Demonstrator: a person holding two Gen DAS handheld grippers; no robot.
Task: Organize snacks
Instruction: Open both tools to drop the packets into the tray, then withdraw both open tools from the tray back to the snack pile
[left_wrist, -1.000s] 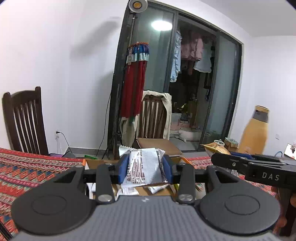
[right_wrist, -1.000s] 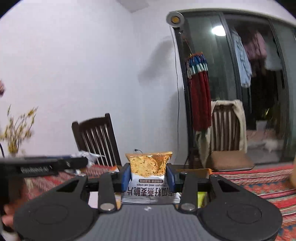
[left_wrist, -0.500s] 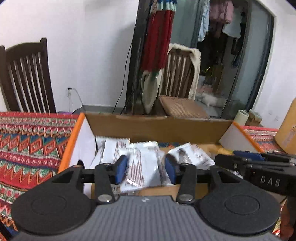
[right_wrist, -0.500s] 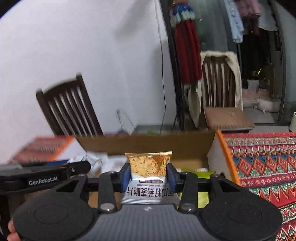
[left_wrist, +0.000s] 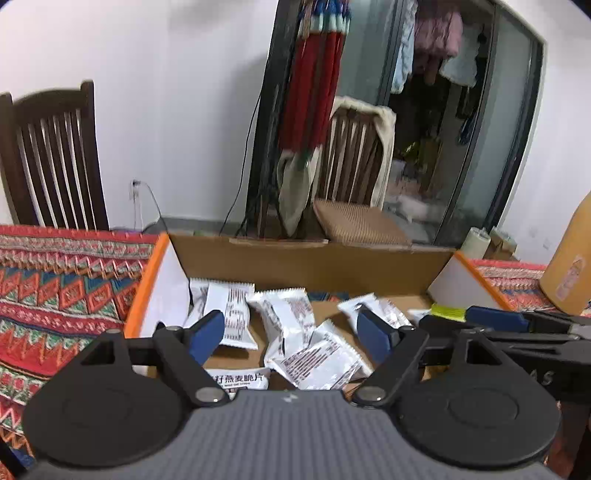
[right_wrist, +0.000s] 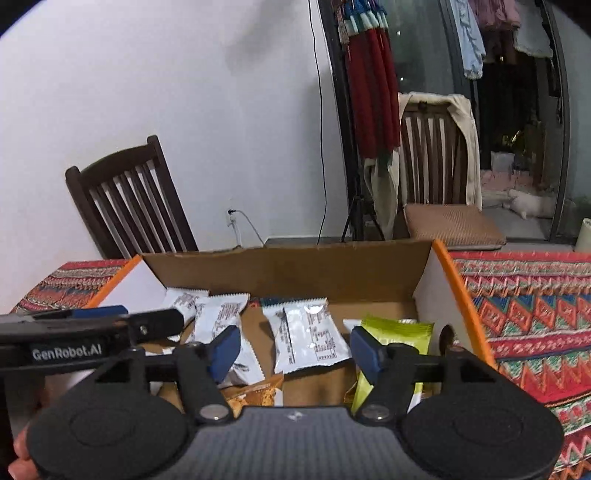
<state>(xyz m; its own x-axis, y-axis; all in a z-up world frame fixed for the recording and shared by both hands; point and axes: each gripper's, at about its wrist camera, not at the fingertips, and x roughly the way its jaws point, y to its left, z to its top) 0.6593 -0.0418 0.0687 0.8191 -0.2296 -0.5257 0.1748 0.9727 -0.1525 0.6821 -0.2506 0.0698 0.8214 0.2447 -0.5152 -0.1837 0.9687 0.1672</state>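
The left gripper (left_wrist: 291, 332) hangs over the open cardboard box (left_wrist: 310, 262) with its jaws opening and nothing pinched; the white packets (left_wrist: 295, 325) lie loose below the gap. The right gripper (right_wrist: 293, 349) is likewise opening over the same box, its blue pads clear of any packet.

Just under the right gripper's body an orange-printed packet (right_wrist: 258, 393) lies flat on the box floor, only its top edge showing. A silver-white packet (right_wrist: 310, 339) lies beyond it, long axis running away from the camera and tilted slightly left. A lime-green packet (right_wrist: 391, 343) sits by the right pad, long axis also pointing away.

The left wrist view shows about six white packets scattered at mixed angles, one by the near wall with its printed label facing up (left_wrist: 236, 380); the green packet shows there only as a sliver. The right wrist view shows four white packets, one green, one orange, and the left gripper's finger crossing at left.

The box stands on a table under a red patterned cloth (right_wrist: 535, 314).
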